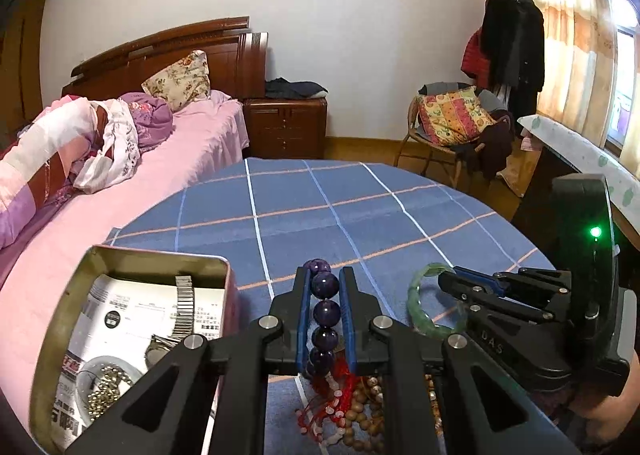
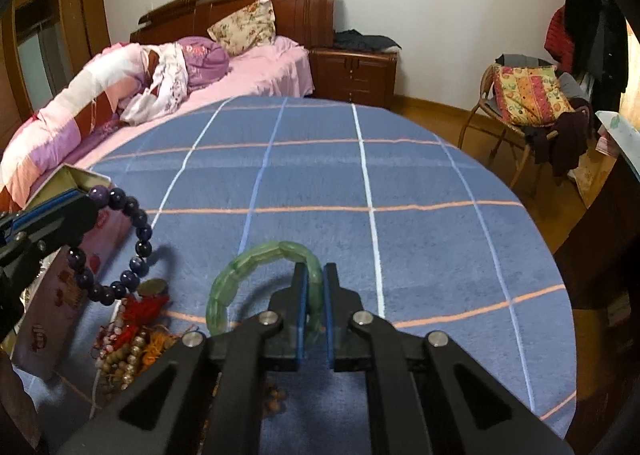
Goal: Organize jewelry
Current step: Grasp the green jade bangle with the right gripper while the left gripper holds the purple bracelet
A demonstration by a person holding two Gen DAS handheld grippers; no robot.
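My left gripper (image 1: pixel 325 275) is shut on a dark purple bead bracelet (image 1: pixel 325 311) and holds it above the table; the bracelet also hangs in the right wrist view (image 2: pixel 138 243). My right gripper (image 2: pixel 315 271) is shut on a green jade bracelet (image 2: pixel 240 275), which also shows in the left wrist view (image 1: pixel 420 295). An open metal tin (image 1: pixel 160 259) at the left holds a watch band (image 1: pixel 182 307), a chain (image 1: pixel 106 387) and papers. A pile of wooden beads and red cord (image 2: pixel 132 331) lies on the blue checked cloth (image 2: pixel 320 183).
A bed with pink bedding (image 1: pixel 140 183) stands left of the round table. A nightstand (image 1: pixel 286 127) is behind it. A chair with a colourful cushion (image 1: pixel 452 119) and hanging coats (image 1: pixel 516 39) stand at the right. The tin's pink lid (image 2: pixel 80 275) leans beside the pile.
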